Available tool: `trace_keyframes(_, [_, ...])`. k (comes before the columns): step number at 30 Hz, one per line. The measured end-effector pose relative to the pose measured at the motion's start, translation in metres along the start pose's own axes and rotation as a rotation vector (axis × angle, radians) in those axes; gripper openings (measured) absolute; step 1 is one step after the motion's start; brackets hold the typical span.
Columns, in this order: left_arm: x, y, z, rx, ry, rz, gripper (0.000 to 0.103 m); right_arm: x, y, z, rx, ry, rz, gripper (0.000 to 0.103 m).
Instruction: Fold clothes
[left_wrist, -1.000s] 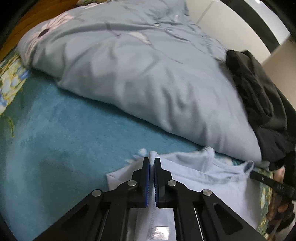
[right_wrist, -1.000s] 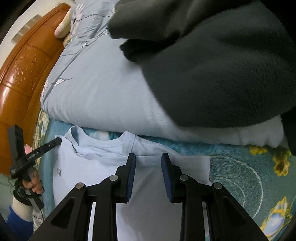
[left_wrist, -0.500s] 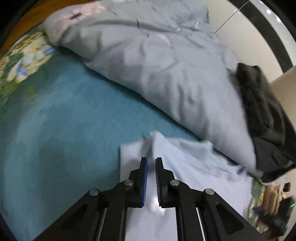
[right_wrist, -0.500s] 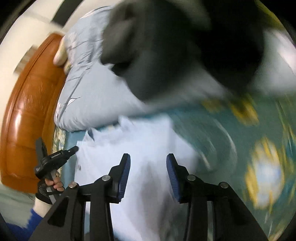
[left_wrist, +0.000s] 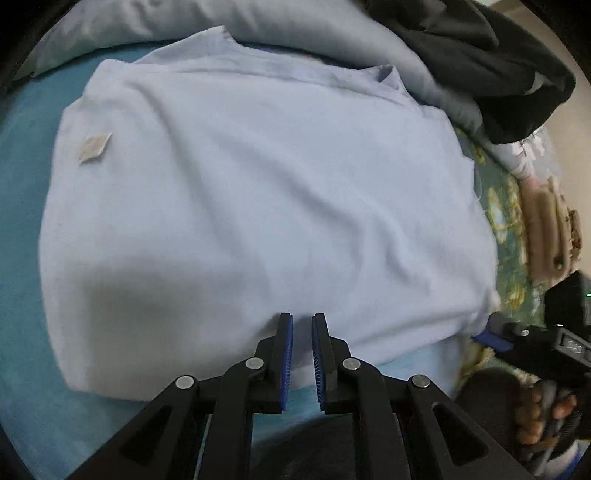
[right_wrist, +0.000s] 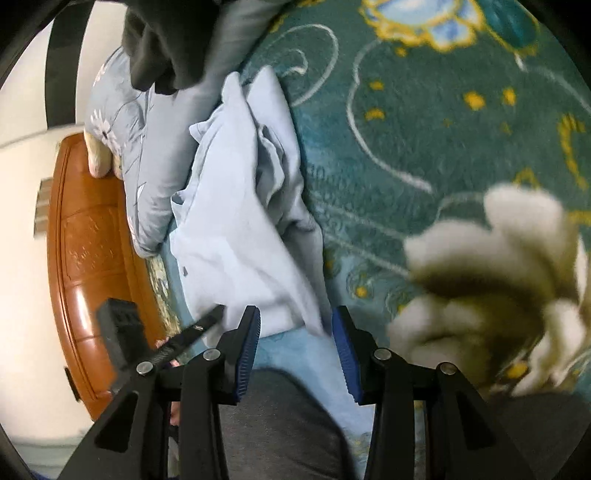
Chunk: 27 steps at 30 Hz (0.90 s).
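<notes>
A light blue shirt (left_wrist: 258, 203) lies folded into a rough rectangle on the teal blanket (left_wrist: 22, 258), a small label (left_wrist: 94, 147) on its left part. My left gripper (left_wrist: 302, 321) points down at the shirt's near edge; its jaws stand a narrow gap apart and pinch no cloth. In the right wrist view the shirt (right_wrist: 229, 236) runs away from me with rumpled folds. My right gripper (right_wrist: 295, 317) is open, and the shirt's near corner lies between its fingertips without the pads pressing it. The left gripper's finger (right_wrist: 207, 321) shows at that view's lower left.
A grey-blue duvet (left_wrist: 295, 22) and a dark garment (left_wrist: 480, 48) pile up behind the shirt. A wooden headboard (right_wrist: 88, 240) stands at the left. The flowered blanket (right_wrist: 424, 110) spreads right. A grey trouser leg (right_wrist: 277, 424) is under the right gripper.
The left gripper let go of the shirt edge it pinched and swung back over the near edge. The right gripper opened wider, rolled, and moved to the shirt's near corner.
</notes>
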<state>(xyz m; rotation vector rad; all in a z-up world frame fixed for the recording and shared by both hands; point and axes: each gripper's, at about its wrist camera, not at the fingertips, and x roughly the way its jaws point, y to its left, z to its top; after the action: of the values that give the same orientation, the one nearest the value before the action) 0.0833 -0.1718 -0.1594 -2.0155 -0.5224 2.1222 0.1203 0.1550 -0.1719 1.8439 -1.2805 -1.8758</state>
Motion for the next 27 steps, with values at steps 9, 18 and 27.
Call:
trace_keyframes(9, [-0.01,0.037,-0.012,-0.188,-0.021,-0.075,0.012,0.006,0.012,-0.003,-0.116,0.0,-0.173,0.006])
trace_keyframes(18, [-0.016,-0.023,-0.001,-0.067,-0.025,-0.043,0.015,-0.015,0.007,-0.015,-0.081,-0.043,-0.137,0.009])
trace_keyframes(27, [-0.009,-0.028,-0.002,-0.055,0.002,-0.063,0.017,-0.004,-0.006,-0.015,0.141,-0.041,0.076,0.052])
